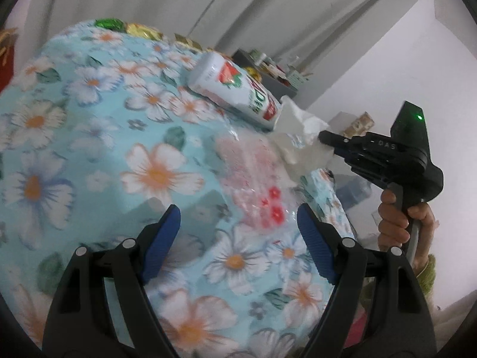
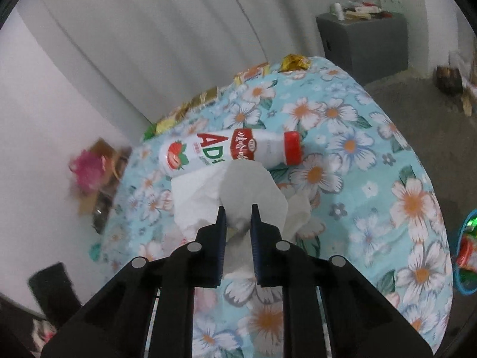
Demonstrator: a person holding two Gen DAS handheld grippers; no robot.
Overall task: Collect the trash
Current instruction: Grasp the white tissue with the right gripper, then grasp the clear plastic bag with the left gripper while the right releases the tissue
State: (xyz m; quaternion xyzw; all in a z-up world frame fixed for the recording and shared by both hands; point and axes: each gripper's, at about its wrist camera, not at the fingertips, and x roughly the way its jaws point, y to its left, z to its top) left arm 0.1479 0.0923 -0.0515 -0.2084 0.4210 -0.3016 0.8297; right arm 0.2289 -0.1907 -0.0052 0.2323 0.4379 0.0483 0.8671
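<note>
A crumpled white tissue [image 2: 238, 191] lies on the floral tablecloth [image 2: 372, 179], and my right gripper [image 2: 238, 213] is shut on it. The tissue [image 1: 301, 137] and right gripper [image 1: 323, 137] also show in the left wrist view at the table's right edge. A white strawberry drink bottle [image 2: 226, 152] with a red cap lies on its side just beyond the tissue; it also shows in the left wrist view [image 1: 235, 89]. My left gripper [image 1: 238, 220] is open and empty above a clear plastic wrapper [image 1: 253, 176] with red flowers.
Gold and green foil wrappers [image 1: 131, 28] lie along the table's far edge. A grey cabinet [image 2: 363, 41] with small items stands by the curtain. A blue bin [image 2: 465, 253] holding trash sits at the right of the table.
</note>
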